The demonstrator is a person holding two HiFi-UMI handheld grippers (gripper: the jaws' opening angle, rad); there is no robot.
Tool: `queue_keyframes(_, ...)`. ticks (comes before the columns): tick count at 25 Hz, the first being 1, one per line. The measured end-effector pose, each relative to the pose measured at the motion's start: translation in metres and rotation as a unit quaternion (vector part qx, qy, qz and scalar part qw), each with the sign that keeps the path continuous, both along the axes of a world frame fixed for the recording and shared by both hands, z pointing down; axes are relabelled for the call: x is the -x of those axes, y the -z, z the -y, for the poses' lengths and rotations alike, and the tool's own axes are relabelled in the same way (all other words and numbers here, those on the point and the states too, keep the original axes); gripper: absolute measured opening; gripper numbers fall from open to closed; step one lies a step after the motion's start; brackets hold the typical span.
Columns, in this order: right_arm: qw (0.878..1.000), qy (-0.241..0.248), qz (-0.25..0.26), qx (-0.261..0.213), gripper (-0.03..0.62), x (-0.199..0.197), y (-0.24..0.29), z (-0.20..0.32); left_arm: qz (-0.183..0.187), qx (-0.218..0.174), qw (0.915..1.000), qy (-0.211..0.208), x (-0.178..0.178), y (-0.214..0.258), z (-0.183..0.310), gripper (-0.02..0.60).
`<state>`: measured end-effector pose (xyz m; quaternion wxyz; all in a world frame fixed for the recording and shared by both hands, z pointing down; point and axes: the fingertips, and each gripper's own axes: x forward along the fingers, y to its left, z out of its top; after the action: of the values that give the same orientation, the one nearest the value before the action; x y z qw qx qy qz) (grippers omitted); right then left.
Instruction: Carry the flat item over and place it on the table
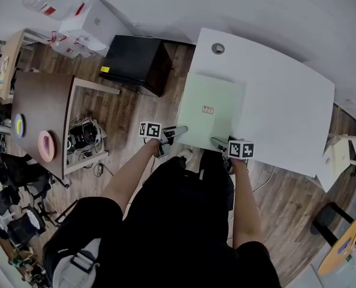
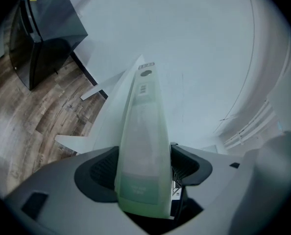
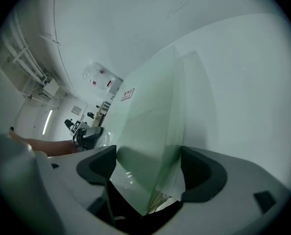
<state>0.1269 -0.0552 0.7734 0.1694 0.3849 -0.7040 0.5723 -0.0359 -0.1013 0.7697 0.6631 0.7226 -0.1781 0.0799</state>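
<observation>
Pale green flat item (image 1: pixel 211 110) sits over the near left part of the white table (image 1: pixel 286 95), centre frame. Both forearms reach forward from the bottom. The left gripper (image 1: pixel 179 129) and the right gripper (image 1: pixel 219 141) each pinch its near edge, angled downward.

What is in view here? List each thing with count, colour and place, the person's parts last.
panel: one, pale green, over the white table's near left edge
table: one, white, right
cabinet: one, black, on the floor by the table
desk: one, brown, left
ring: one, pink, on the desk
boxes: several, white, far left
left tool: one, grey, shut on the panel's left corner
right tool: one, grey, shut on the panel's near edge
forearms: two, bare, behind the tools
</observation>
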Motion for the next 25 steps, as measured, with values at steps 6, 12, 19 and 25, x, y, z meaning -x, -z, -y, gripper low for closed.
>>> queue_keyframes(6,1.000,-0.006,0.007,0.000,0.388,0.008,-0.001,-0.004,0.023,-0.016,0.9990,-0.034,0.005,0.002,-0.003,0.338)
queue_keyframes(12,1.000,-0.016,0.002,0.001,0.388,0.014,-0.002,-0.008,0.070,-0.040,0.9948,-0.062,0.013,0.000,-0.002,0.342)
queue_keyframes(19,1.000,-0.027,-0.011,0.003,0.387,0.014,-0.003,-0.011,0.110,-0.061,0.9888,-0.080,0.018,-0.002,-0.003,0.344)
queue_keyframes(25,0.999,-0.039,-0.018,-0.005,0.387,0.014,-0.003,-0.012,0.141,-0.074,0.9867,-0.032,0.033,-0.003,0.011,0.344)
